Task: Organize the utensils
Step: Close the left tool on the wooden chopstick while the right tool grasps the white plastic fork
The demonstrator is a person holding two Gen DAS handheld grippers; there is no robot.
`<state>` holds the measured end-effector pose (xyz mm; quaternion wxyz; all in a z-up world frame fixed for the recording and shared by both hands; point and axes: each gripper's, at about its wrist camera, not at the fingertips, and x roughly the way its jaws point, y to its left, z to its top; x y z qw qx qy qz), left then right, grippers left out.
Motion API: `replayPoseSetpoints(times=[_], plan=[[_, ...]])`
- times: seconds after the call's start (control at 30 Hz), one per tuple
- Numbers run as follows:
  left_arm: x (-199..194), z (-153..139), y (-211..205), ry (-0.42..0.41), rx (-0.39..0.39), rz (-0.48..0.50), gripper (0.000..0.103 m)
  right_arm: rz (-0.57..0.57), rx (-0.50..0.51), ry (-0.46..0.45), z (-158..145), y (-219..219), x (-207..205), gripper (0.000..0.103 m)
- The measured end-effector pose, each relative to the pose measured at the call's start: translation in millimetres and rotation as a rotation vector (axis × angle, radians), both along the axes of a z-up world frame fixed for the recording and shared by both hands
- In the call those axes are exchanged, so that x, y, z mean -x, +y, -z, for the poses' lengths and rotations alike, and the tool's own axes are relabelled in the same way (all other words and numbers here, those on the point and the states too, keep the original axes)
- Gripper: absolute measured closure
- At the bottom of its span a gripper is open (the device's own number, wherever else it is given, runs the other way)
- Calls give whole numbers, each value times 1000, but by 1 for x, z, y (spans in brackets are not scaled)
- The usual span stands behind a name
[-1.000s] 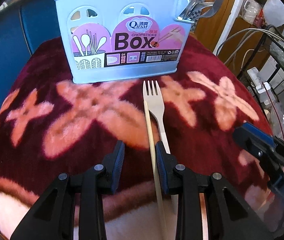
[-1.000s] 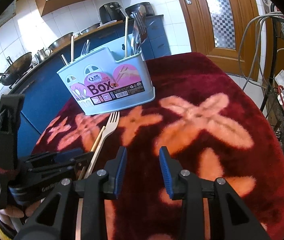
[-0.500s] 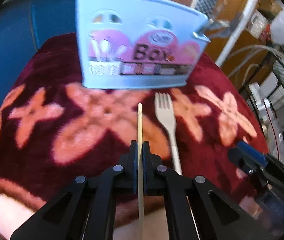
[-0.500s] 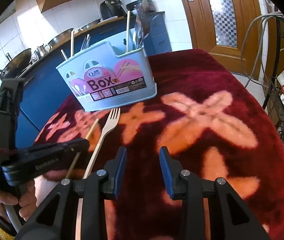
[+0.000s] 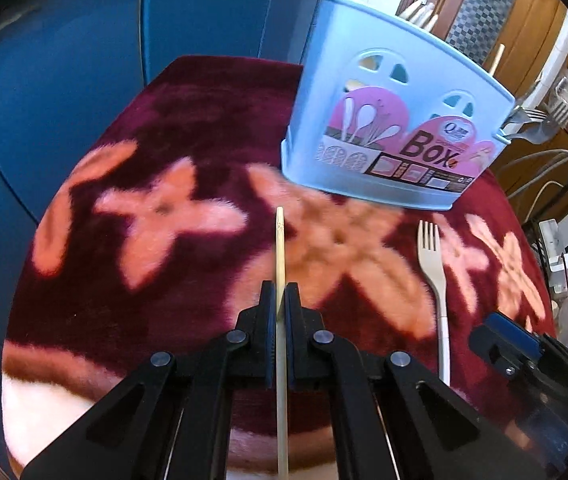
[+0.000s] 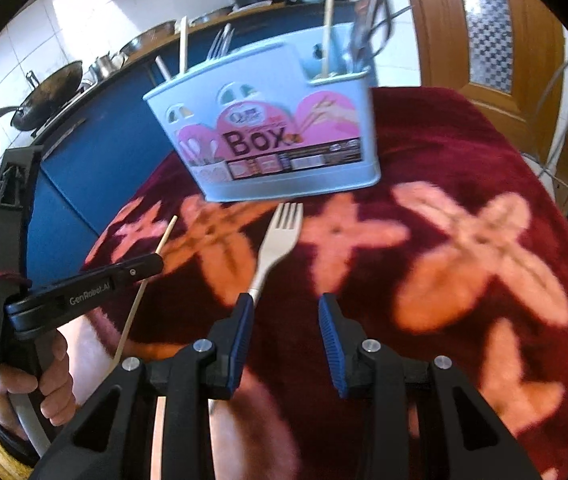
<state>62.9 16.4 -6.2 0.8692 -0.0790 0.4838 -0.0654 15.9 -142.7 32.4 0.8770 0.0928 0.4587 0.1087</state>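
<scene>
A dark red flowered blanket [image 5: 212, 128] covers my worktop, the blue utensil box [image 5: 388, 132] standing toward its far edge. My left gripper [image 5: 280, 300] pinches a chopstick [image 5: 280, 248] (lifted clear); my right gripper [image 6: 284, 312] gapes over the fork [image 6: 274, 248] lying before the box.

Both my feeds are bright with daylight. On the right wrist view, sun flares off the white tiles [image 6: 64, 16] at 11 o'clock. The blanket [image 5: 172, 216] smears with motion blur, worst mid-frame, and the box [image 6: 276, 140] print is soft. Fisheye bending curves everything near the rims, and black vignette fills the corners.
</scene>
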Motion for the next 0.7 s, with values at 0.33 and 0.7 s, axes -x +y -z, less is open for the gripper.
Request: replayPoseSetpoints(times=[0.33, 0.7], plan=[[-9, 6, 0, 76, -3, 29, 100, -40, 26, 125, 15, 17, -35, 66], [-22, 5, -5, 150, -22, 86, 100, -70, 82, 211, 20, 25, -66, 80]])
